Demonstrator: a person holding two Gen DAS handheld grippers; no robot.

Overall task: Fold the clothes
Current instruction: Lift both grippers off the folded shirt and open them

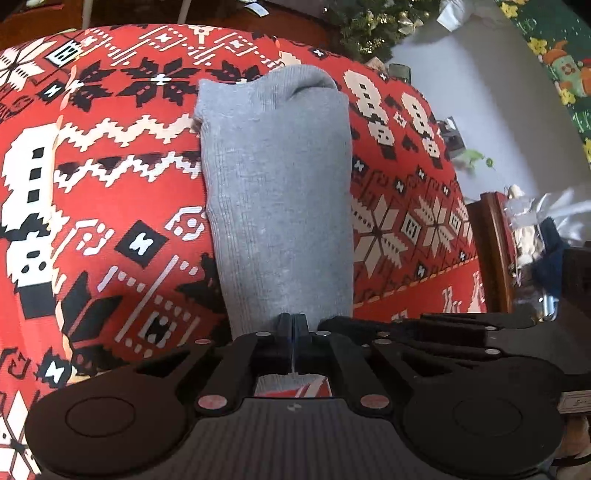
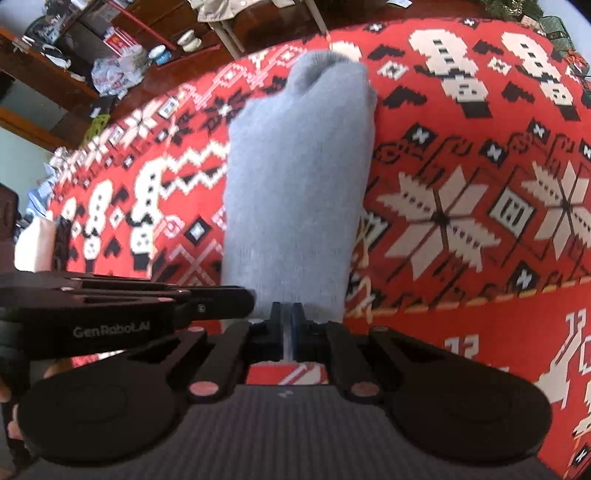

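Observation:
A grey ribbed sock (image 1: 277, 192) lies lengthwise on a red patterned tablecloth (image 1: 122, 206), its toe end pointing away from me. My left gripper (image 1: 293, 325) is shut on the near edge of the sock. My right gripper (image 2: 286, 314) is shut on the same near edge of the sock (image 2: 295, 192), right beside the left one. In the left wrist view the right gripper's body (image 1: 443, 328) shows at the right. In the right wrist view the left gripper's body (image 2: 129, 302) shows at the left.
The red tablecloth (image 2: 461, 206) covers the table. A wooden shelf with clutter (image 2: 110, 62) stands at the far left. A Christmas tree (image 1: 369, 22) and a white wall (image 1: 480, 92) are beyond the table. A wooden stand with bags (image 1: 517, 236) is at the right.

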